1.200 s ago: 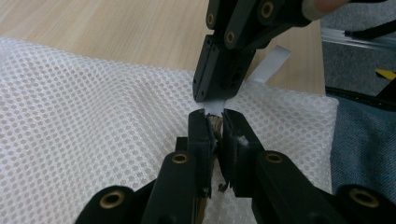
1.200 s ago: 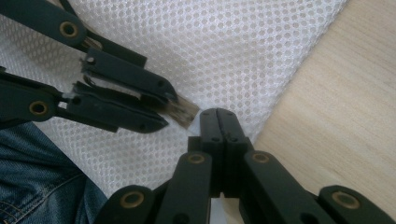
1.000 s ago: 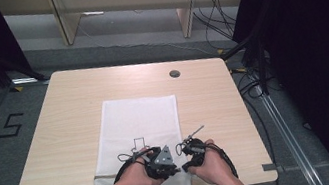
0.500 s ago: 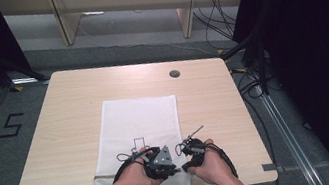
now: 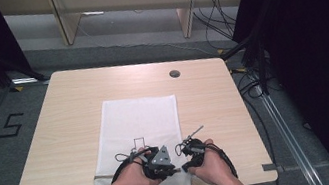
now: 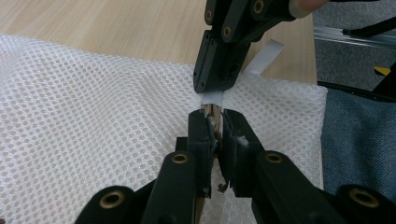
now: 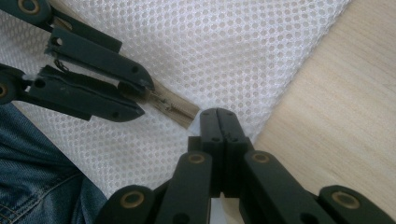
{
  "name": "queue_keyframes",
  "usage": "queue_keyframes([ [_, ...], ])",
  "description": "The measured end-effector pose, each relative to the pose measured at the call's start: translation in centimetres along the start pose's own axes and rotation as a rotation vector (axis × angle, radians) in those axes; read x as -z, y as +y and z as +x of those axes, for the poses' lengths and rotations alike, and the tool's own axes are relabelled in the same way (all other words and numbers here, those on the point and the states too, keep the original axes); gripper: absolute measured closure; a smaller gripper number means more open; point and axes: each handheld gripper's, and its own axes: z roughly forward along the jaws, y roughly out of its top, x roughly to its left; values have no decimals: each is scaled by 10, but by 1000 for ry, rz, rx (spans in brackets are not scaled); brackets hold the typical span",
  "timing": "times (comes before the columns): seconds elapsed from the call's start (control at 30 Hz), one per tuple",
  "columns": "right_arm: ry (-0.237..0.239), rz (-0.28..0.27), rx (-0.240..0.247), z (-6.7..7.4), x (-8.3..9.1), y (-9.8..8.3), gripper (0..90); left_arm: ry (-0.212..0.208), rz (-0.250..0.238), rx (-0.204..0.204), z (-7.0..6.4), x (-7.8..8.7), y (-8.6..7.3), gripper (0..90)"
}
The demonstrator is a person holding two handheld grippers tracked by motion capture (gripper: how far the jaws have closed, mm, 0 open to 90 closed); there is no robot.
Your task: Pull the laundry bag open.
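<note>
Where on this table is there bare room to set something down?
Bare wood runs down the table's left side beside the white mesh bag, across the far strip around the round cable hole, and down the right side. It is crowded at the near edge, where the left tool and right tool meet at the bag's zipper.

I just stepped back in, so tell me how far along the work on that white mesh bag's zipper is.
Done: both grippers have hold at the mesh bag's near edge. In hand: the left gripper pinches the beige zipper tape; the right gripper is shut on the end by the white tab. Left: running the zipper; how far it's run can't be told.
</note>
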Motion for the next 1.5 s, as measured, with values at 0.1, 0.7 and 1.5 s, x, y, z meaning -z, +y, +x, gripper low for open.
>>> queue_keyframes([
  [0.1, -1, 0, 1, 0, 0, 0, 900, 0, 5, 11, 0, 1, 0, 818],
  [0.7, 2, 4, -15, 0, 0, 0, 900, -6, 3, 25, 1, 6, -3, 818],
  [1.5, 6, 1, -3, -1, 0, 0, 900, -11, -11, 37, 1, 10, -5, 818],
])
